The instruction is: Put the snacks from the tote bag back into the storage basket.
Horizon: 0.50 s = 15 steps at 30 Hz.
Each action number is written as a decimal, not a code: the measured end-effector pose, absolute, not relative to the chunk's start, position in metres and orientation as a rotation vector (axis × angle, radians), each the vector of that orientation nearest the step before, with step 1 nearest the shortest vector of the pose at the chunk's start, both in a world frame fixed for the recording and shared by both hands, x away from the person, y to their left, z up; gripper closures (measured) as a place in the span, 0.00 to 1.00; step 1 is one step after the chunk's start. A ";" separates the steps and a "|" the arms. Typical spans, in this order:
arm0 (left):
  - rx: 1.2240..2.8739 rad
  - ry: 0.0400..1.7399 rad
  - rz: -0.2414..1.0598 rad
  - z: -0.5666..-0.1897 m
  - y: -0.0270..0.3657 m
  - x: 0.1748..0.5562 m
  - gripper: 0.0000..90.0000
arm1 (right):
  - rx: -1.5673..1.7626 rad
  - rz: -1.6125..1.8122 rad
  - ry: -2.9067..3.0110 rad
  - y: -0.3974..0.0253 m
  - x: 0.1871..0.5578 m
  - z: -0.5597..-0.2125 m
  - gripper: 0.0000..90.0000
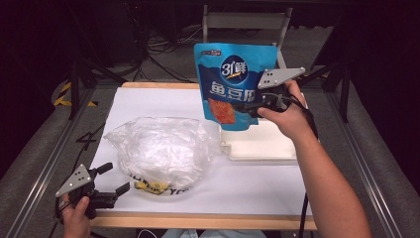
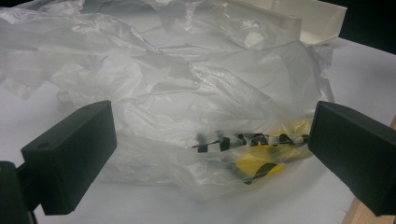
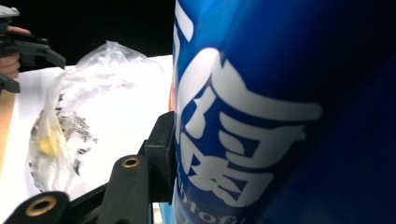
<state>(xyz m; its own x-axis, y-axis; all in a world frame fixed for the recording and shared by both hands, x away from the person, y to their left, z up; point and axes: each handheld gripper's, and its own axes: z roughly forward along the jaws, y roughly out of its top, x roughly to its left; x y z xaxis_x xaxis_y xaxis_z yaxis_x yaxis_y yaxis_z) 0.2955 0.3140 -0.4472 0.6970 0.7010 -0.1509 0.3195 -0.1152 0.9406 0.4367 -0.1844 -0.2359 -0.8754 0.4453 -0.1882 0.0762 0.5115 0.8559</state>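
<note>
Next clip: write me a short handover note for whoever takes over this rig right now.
Right gripper: shut on the blue snack pouch, held upright in the air above the white tray.
Left gripper: open, at the table's near left corner, jaws either side of the clear plastic bag but not gripping it.
Done: pouch picked up.
Left, probably: open the crumpled bag lying on the white table and put the pouch inside; nothing of that has begun.
</note>
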 end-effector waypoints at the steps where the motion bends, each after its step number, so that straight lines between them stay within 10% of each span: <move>1: 1.711 0.825 0.397 -0.447 0.314 0.296 0.02 | 0.442 1.316 2.370 -0.188 0.437 -0.236 0.60; 15: 1.715 0.825 0.398 -0.447 0.313 0.296 0.02 | 0.551 1.280 2.337 -0.237 0.451 -0.238 0.60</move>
<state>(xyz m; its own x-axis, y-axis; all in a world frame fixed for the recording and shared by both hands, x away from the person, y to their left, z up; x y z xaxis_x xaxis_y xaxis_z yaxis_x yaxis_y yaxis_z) 0.2956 0.3134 -0.4473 0.6972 0.7012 -0.1488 0.3201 -0.1188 0.9399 0.4509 -0.2374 -0.2376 -0.8344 0.5248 -0.1683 0.1408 0.4982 0.8555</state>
